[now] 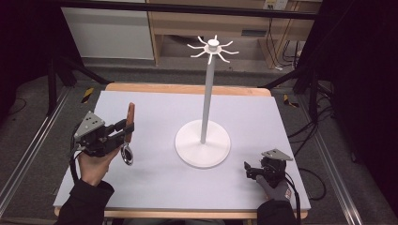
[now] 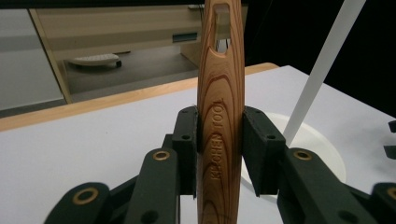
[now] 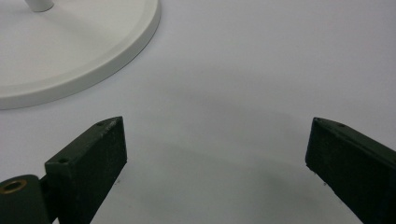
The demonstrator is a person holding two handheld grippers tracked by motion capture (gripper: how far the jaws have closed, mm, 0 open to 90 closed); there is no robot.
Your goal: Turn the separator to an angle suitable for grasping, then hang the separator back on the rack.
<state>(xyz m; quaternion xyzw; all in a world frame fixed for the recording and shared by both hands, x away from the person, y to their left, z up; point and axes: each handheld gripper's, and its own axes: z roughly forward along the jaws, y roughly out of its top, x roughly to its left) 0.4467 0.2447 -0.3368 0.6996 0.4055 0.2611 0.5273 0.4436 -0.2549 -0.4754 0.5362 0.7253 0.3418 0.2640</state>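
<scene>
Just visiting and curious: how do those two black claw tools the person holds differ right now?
The left gripper is shut on a wooden-handled spoon and held off the table; the right gripper holds nothing. The left gripper's fingers press the handle, while the right gripper's fingers stand wide apart. Both are black, and each carries a grey plate.

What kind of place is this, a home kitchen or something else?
Probably a lab or recording workspace, not a kitchen. The white table stands between metal floor rails, loose cables lie on the floor, and dark curtains hang at the sides.
</scene>
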